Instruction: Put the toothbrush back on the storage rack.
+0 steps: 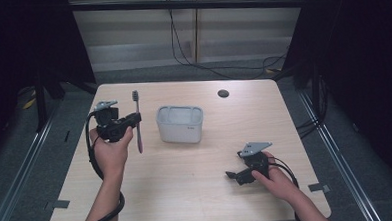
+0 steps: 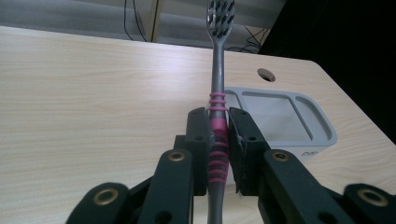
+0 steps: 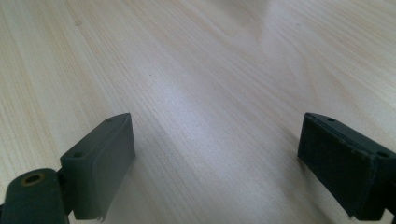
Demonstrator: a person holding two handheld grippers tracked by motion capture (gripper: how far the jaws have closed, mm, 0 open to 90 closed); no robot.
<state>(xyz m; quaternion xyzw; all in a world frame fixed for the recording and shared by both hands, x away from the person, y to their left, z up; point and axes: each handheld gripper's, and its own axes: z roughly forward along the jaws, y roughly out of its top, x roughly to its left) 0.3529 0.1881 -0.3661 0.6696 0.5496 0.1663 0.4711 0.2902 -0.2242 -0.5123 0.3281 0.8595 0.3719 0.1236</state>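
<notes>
A grey and pink toothbrush (image 1: 137, 122) stands upright above the table's left side, bristles at the top. My left gripper (image 1: 133, 119) is shut on its pink ribbed handle (image 2: 218, 144); both pads press the handle from either side. A white compartmented holder (image 1: 180, 123) sits on the table just right of the brush, and its open compartments (image 2: 280, 116) lie beyond the jaws in the left gripper view. My right gripper (image 1: 233, 176) rests low near the front right, held by a hand. Its jaws stand wide apart over bare wood (image 3: 215, 135) with nothing between them.
The light wooden table (image 1: 198, 200) has a round cable hole (image 1: 223, 93) at the back. Cables run along the floor behind it, and dark curtains hang at both sides. Bare wood lies between the holder and the right gripper.
</notes>
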